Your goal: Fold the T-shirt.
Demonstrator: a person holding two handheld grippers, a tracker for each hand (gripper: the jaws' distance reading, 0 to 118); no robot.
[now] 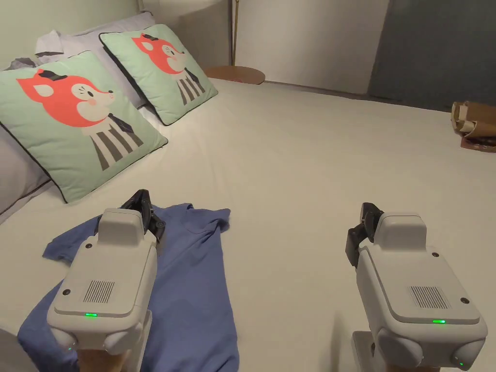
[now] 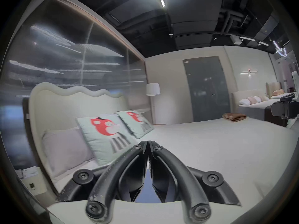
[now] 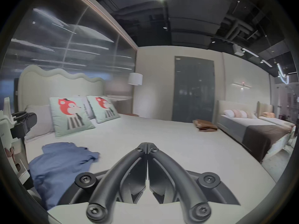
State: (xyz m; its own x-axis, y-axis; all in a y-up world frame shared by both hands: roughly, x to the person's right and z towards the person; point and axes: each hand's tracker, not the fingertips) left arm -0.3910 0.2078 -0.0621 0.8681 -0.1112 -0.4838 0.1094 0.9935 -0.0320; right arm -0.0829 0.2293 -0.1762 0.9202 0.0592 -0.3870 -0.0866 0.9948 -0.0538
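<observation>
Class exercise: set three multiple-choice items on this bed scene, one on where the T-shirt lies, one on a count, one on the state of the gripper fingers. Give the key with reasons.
1. The T-shirt lies under which gripper?
A. left B. right C. neither

2. How many fox cushions?
A. one B. two C. three

3. The right gripper is:
A. wide open B. gripping cloth C. shut, empty

Key:
1 A: the left gripper hangs over the blue cloth.
2 B: near fox cushion, far fox cushion.
3 C: fingers meet above bare bed.
</observation>
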